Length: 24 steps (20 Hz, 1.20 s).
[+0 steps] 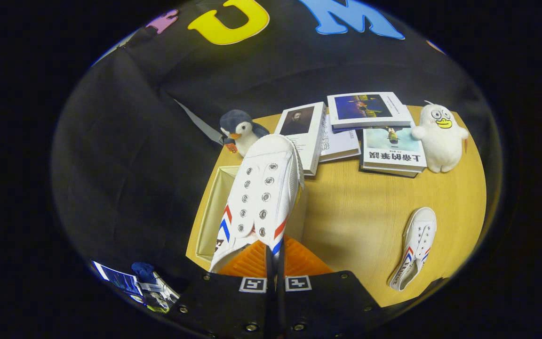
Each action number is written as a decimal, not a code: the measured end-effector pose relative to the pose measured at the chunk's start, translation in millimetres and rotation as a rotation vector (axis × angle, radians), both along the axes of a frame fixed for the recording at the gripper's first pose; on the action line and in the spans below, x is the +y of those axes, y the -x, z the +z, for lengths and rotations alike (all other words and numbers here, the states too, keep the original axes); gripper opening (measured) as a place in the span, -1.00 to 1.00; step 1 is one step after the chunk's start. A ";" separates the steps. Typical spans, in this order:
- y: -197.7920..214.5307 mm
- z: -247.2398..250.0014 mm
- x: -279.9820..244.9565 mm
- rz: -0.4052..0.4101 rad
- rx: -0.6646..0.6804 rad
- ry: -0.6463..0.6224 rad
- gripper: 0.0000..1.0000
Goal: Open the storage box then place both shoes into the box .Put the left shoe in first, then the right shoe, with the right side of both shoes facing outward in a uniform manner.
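I see my gripper with its ribbed orange fingers pinched close together on the heel edge of a white canvas shoe, held toe-forward above the open cream storage box. The shoe has metal eyelets and red-and-blue chevron stripes. Its twin, the second shoe, lies flat on the smooth yellow wooden table, well apart to the right. Beyond sit glossy books and two plush toys.

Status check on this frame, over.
Gripper shut on first shoe, held above open storage box. Second shoe waiting on table. Nothing blocking.
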<state>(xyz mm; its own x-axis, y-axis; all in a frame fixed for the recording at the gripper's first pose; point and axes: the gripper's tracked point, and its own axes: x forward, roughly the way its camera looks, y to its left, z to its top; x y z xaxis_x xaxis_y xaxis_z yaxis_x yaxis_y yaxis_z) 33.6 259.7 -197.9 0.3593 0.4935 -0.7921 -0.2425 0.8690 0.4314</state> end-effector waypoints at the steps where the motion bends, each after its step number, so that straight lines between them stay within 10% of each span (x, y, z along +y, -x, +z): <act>1: -1.3 0.3 8.0 0.017 0.001 0.001 -0.99; 24: -0.9 -70.6 127.1 0.165 0.109 0.059 -1.00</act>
